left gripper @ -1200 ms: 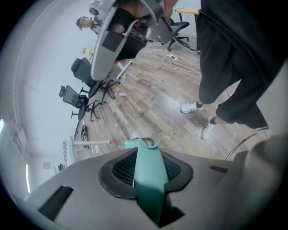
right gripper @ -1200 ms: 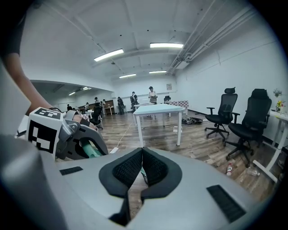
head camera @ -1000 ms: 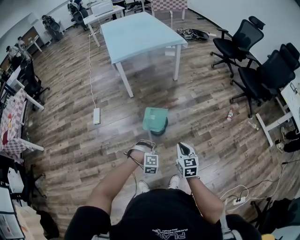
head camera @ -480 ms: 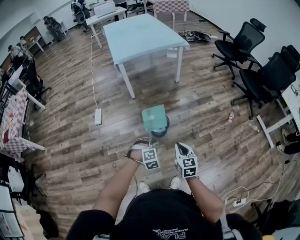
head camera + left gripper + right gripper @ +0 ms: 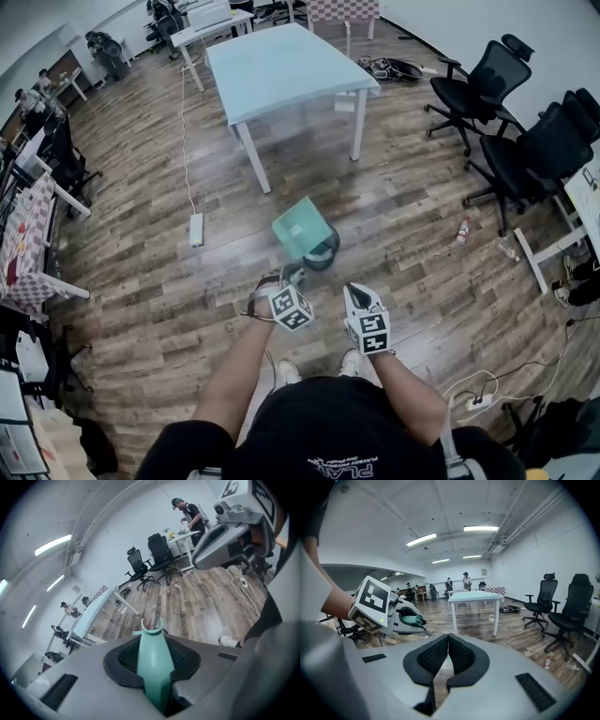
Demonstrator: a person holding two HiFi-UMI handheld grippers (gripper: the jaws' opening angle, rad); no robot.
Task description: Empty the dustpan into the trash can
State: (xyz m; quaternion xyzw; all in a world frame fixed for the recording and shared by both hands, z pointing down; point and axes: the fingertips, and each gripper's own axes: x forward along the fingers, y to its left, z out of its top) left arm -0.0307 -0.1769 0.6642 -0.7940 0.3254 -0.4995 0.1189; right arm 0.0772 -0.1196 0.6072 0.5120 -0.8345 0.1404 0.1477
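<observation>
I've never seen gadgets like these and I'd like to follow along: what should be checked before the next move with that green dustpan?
1. Left gripper clamped on the dustpan handle: ok.
2. Dustpan over the trash can: ok; in the head view it overlaps the can's rim.
3. Dustpan fully emptied: cannot tell; its inside doesn't show.
4. Right gripper free to help: ok; jaws together on nothing.
5. Power strip apart from the can: ok.
</observation>
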